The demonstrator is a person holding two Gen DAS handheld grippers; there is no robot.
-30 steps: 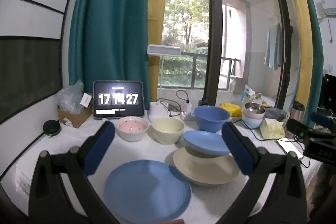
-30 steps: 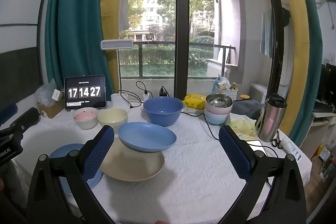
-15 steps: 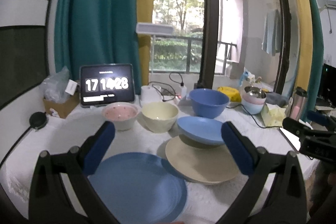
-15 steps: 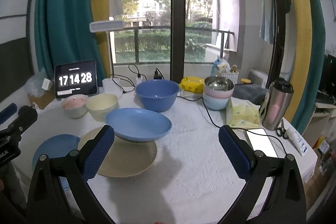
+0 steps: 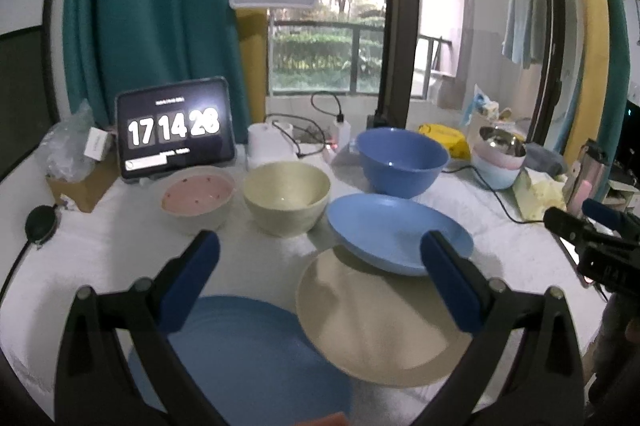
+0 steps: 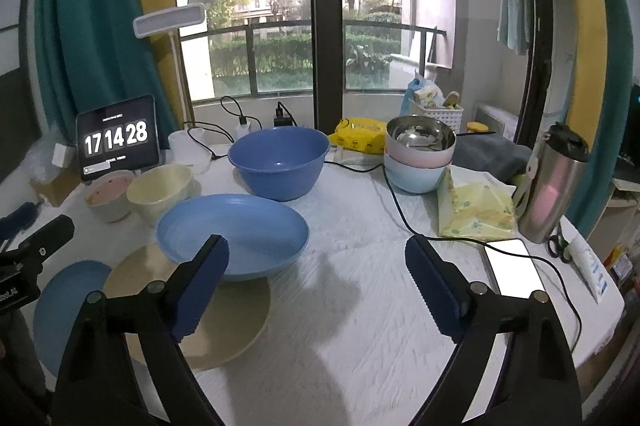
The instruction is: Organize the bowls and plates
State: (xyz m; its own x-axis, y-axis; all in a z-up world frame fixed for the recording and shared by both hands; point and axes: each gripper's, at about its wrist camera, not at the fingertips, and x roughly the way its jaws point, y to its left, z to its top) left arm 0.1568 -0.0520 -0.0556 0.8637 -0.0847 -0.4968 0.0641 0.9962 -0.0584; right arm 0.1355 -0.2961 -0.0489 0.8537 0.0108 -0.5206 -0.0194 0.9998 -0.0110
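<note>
On the white table a flat blue plate [image 5: 240, 350] lies nearest, with a beige plate [image 5: 372, 322] to its right. A shallow blue dish [image 5: 396, 230] rests on the beige plate's far edge. Behind stand a pink bowl [image 5: 198, 196], a cream bowl [image 5: 286, 194] and a large blue bowl [image 5: 400, 158]. My left gripper [image 5: 318, 280] is open and empty above the two plates. My right gripper [image 6: 316, 286] is open and empty, just right of the blue dish [image 6: 232, 232] and the beige plate [image 6: 224, 310].
A tablet clock [image 5: 176, 128] stands at the back left beside a cardboard box [image 5: 76, 178]. Stacked pastel bowls [image 6: 420, 154], a yellow tissue pack [image 6: 476, 210], a steel flask [image 6: 554, 182], a phone [image 6: 514, 268] and cables [image 6: 400, 202] crowd the right side.
Both grippers have moved forward and lower toward the table, so the plates and bowls look larger. Both stay open and empty. Nothing on the table has moved.
</note>
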